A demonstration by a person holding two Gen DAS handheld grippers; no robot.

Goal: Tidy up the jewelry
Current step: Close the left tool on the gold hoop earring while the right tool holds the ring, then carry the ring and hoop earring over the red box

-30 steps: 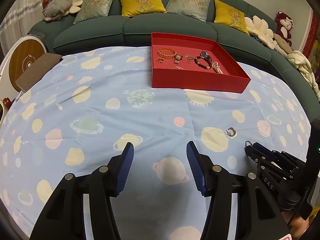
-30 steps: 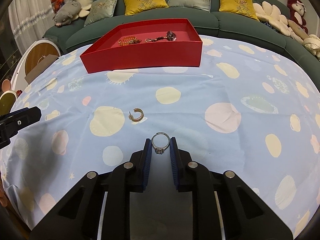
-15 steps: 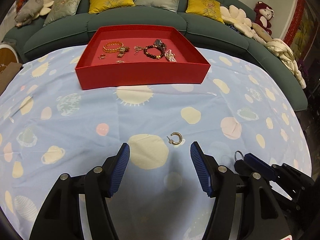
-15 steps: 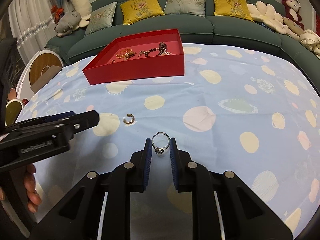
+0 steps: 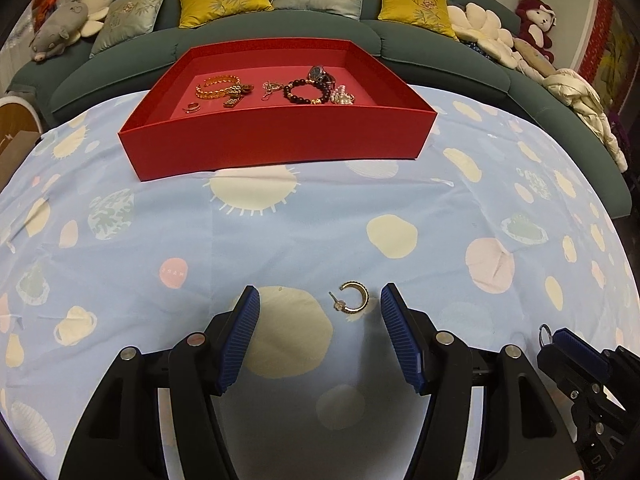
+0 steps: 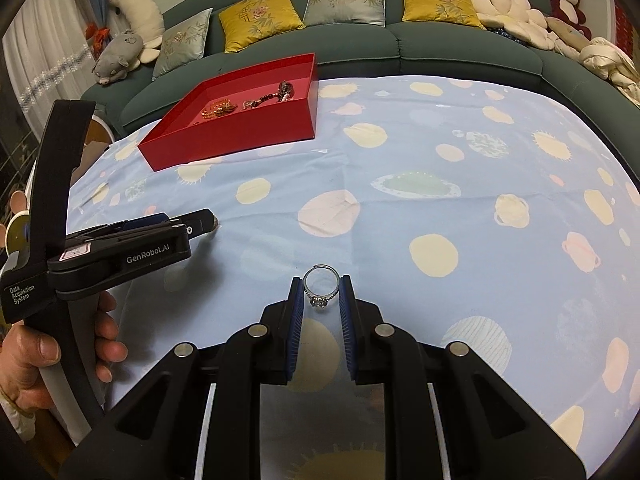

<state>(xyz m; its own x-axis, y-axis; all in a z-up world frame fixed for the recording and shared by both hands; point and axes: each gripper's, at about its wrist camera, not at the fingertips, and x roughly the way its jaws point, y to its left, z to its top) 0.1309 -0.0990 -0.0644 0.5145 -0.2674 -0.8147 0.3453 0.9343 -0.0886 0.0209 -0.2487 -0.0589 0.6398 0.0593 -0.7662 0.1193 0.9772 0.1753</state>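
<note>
Earring position governs the coming move: the gold hoop earring [image 5: 353, 298] lies flat on the cloth between the blue pads of the left gripper [image 5: 320, 304], nearer the right-hand pad than the left-hand one, its open gap and post turned toward the left-hand pad. The jaws stand wide with neither pad touching the earring, so nothing is gripped there. In my judgement a short descent and a centred closure across the hoop are what the pick calls for; the off-centre lie may let the hoop slide or tip as the pads meet it. The right gripper [image 6: 321, 295] is clamped on a silver ring with a stone [image 6: 320, 286], held upright between its pads, stone lowermost, clear of the cloth. It sits to the right of the left gripper and just beside it; the left is plainly the nearer to the earring. The red tray [image 5: 276, 136] lies well ahead of both grippers, its floor carrying a gold chain bracelet [image 5: 218, 86], a dark bead bracelet [image 5: 306, 90] and other small pieces. The desk is covered by a light blue cloth printed with planets [image 5: 120, 248], lightly creased, and soft enough that thin jewellery may press into it. Behind stands a green sofa [image 6: 432, 40] with yellow and grey cushions and plush toys. A hand [image 6: 36, 356] holds the left gripper's handle.
</note>
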